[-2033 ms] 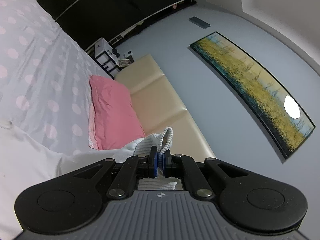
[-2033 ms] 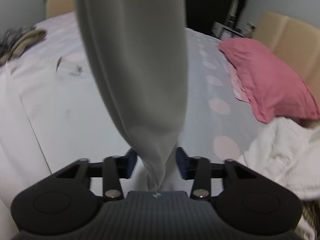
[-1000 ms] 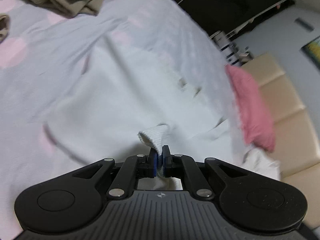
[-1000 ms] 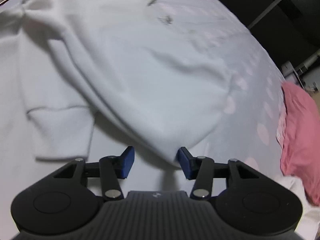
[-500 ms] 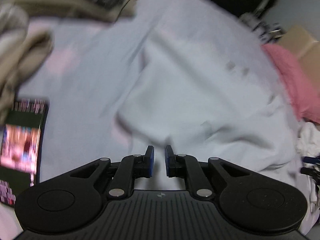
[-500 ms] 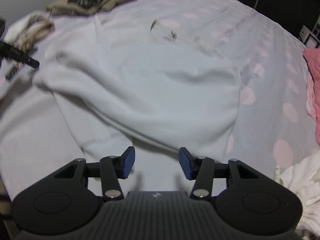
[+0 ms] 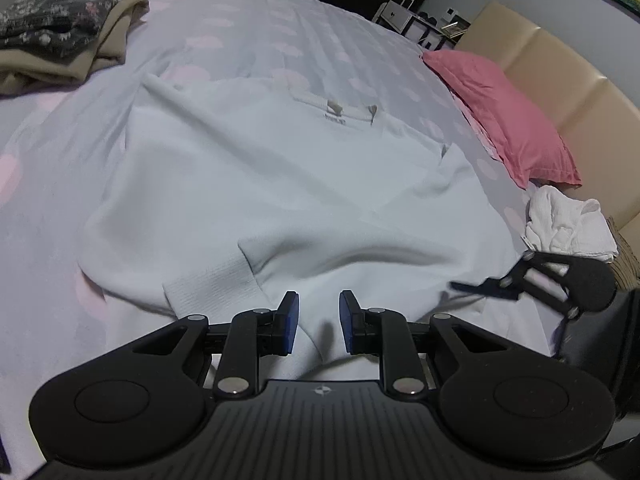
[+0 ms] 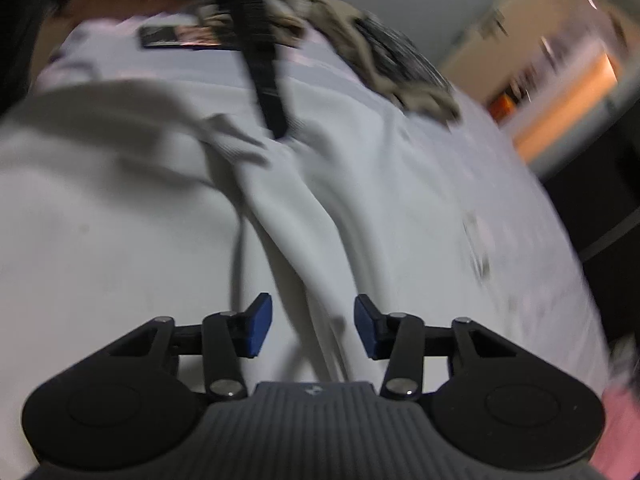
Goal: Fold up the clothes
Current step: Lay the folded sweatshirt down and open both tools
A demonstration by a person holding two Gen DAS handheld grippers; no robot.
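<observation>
The bed (image 7: 280, 12), under a pale sheet with pink dots, fills both views. Spread across its middle lies the white sweatshirt (image 7: 248, 176), collar toward twelve o'clock in the left wrist view, one sleeve doubled over the body so that its ribbed cuff (image 7: 212, 280) rests at about seven o'clock.

Judged by its thick knit and rounded folds, the sweatshirt is soft, limp and moderately weighty. It will sag and drag on the sheet rather than hold a crease, and a pinch of a single layer may slide. The firmest places to take hold look like the ribbed cuff, the hem and the shoulder seams, where the cloth is doubled and stiffer.

At three o'clock a pink pillow (image 7: 504, 116) leans by the headboard, with a crumpled white cloth (image 7: 568, 220) below it. At ten o'clock sits a pile of tan and dark patterned clothes (image 7: 60, 40).

The left gripper (image 7: 319, 322) hangs just over the near edge of the sweatshirt, its jaws narrow and opening, with nothing pinched. The right gripper (image 8: 313, 327) has its jaws moderately apart and closing; a raised fold of the sweatshirt runs between them, but the pads do not press on it. This view is blurred.
</observation>
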